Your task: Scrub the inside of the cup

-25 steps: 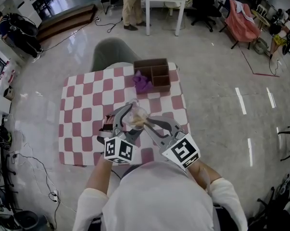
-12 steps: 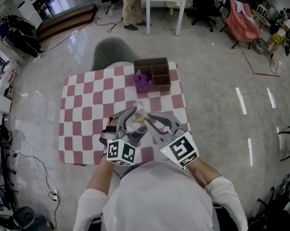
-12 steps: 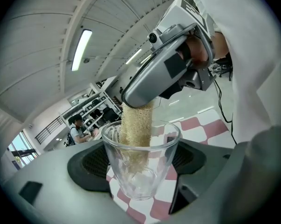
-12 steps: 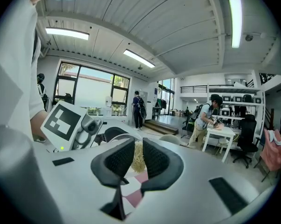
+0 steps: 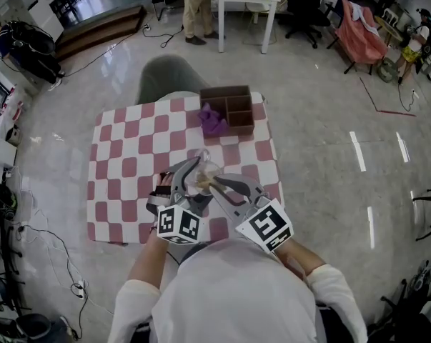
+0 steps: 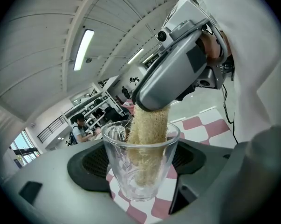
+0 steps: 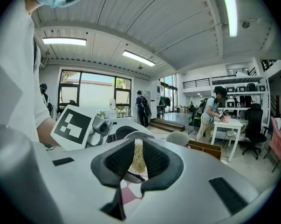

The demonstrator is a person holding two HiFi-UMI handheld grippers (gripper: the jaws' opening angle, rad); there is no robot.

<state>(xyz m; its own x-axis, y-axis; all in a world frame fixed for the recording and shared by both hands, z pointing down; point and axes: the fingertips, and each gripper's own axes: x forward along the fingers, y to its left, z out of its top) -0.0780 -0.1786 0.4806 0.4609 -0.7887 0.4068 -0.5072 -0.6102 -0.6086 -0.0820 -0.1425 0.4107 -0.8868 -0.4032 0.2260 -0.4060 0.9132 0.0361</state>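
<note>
- The desk (image 5: 122, 156), under its red-and-white checked cloth, is lying below the cup, and the person is standing at the edge nearest the cup.
- A brown compartment box (image 5: 229, 110) is sitting well beyond the cup at the far edge of the desk. A purple cloth (image 5: 212, 122) is bunched against the side of the box that faces the cup.
- The left tongs (image 5: 190, 174) are coming at the cup from the person's left. They are pinching its wall, with one dark pad pressing on each side.
- The right tongs (image 7: 137, 158) are reaching over the cup from above and from the person's right. Their pads are pressed together on the upper end of a loofah scrubber.
- The clear glass cup (image 6: 141, 171) is standing mouth-up between the left pads. It seems to be held clear of the cloth, though no view is settling that.
- The loofah scrubber (image 6: 148, 134) is hanging down through the cup's mouth. Its long axis is running nearly along the cup's own axis, leaning a little toward the rim on the right-tongs side. Its lower end is lying deep in the cup near the base, but whether it is touching the base cannot be told.
- Judging from this, the scrubbing is turning on that shared axis. The right tongs probably need to work the loofah up, down and round against the inner wall while the left tongs are steadying the cup. A sideways pull could lever the glass out of the pads.
</note>
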